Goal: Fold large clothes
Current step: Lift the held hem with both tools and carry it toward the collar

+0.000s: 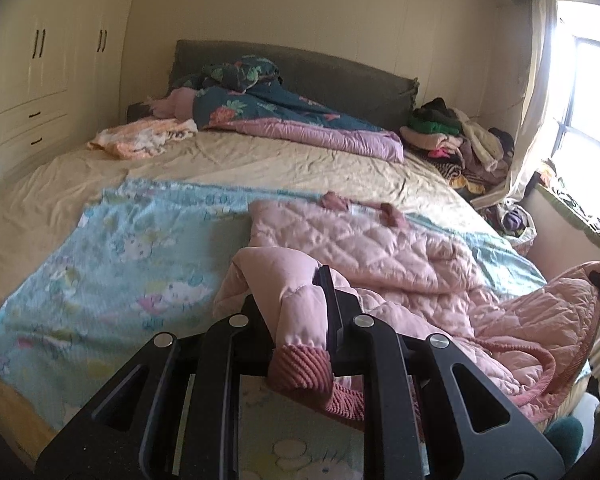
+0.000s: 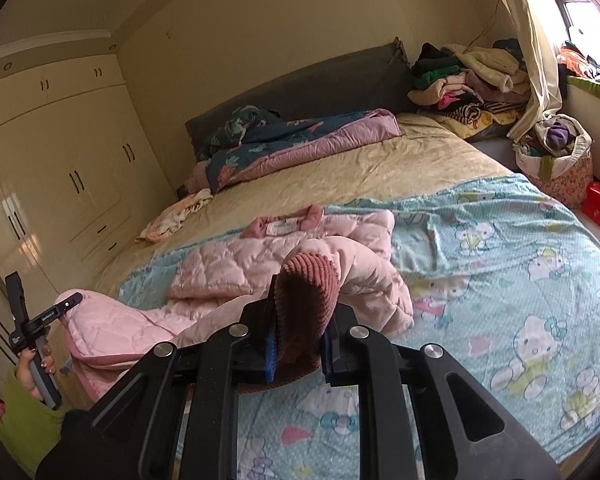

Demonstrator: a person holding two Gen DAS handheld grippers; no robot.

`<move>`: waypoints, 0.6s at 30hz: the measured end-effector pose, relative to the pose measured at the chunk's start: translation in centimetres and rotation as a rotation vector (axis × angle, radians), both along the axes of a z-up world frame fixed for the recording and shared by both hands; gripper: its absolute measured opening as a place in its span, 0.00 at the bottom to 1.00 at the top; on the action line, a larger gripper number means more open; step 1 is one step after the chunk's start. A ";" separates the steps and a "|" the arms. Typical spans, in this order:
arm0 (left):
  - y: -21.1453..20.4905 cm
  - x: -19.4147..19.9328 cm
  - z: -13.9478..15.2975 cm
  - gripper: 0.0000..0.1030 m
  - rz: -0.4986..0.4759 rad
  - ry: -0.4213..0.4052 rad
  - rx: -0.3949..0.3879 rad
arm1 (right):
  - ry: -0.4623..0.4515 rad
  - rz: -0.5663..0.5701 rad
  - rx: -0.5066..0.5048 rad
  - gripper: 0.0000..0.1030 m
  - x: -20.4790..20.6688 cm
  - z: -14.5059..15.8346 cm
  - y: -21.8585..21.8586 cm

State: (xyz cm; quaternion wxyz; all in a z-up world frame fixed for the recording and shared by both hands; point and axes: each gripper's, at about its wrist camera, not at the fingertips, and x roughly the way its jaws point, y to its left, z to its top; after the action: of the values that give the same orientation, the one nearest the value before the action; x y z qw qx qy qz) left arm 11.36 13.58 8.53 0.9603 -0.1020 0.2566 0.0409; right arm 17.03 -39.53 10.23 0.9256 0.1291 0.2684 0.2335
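Cream walls [image 1: 300,8] close in a bedroom with a wide bed [image 1: 260,160] under a dark grey headboard [image 1: 340,76]. Built-in cream wardrobes [image 2: 60,152] with dark handles fill one side. Daylight glares through the window [image 1: 588,92] past a pale curtain [image 1: 536,80].

Quilted satiny pink jacket [image 1: 380,248], ribbed corduroy cuff [image 2: 308,300], glossy wardrobe [image 2: 60,152], matt black plastic jaws

Both wrist views bedward, sharing jacket [image 1: 380,248]

Both tongs [image 1: 300,320] [image 2: 300,344] clamped, raised.
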 end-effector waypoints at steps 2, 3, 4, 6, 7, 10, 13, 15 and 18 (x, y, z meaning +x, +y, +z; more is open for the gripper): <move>-0.1 0.5 0.6 0.10 0.000 -0.009 0.004 | -0.005 -0.002 0.001 0.15 0.6 0.5 0.1; -0.1 0.9 0.9 0.10 0.000 -0.013 0.006 | -0.008 -0.004 -0.002 0.15 0.7 0.7 0.1; -0.1 1.2 1.2 0.10 0.001 -0.016 0.009 | -0.011 -0.006 -0.004 0.15 1.0 0.9 0.2; -0.1 1.7 1.7 0.10 0.005 -0.021 0.007 | -0.011 -0.008 -0.002 0.15 1.6 1.3 0.2; 0.0 2.0 1.9 0.10 0.006 -0.023 0.005 | -0.011 -0.012 -0.003 0.15 1.9 1.5 0.2; 0.1 2.8 2.5 0.10 0.013 -0.030 0.008 | -0.011 -0.020 0.003 0.15 2.9 2.0 0.1; 0.3 3.8 3.3 0.10 0.019 -0.039 0.007 | -0.013 -0.032 0.011 0.15 3.8 2.6 0.1; 0.4 4.4 3.8 0.10 0.027 -0.043 0.004 | -0.015 -0.037 0.016 0.15 4.7 3.0 0.2; 0.4 5.4 4.5 0.10 0.032 -0.051 0.013 | -0.013 -0.046 0.029 0.15 6.0 3.5 0.4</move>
State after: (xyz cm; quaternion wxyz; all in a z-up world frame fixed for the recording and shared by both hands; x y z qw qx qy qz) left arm 16.78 13.99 13.01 0.9664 -0.1006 0.2299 0.0552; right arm 22.98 -39.14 13.74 0.9305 0.1473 0.2558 0.2168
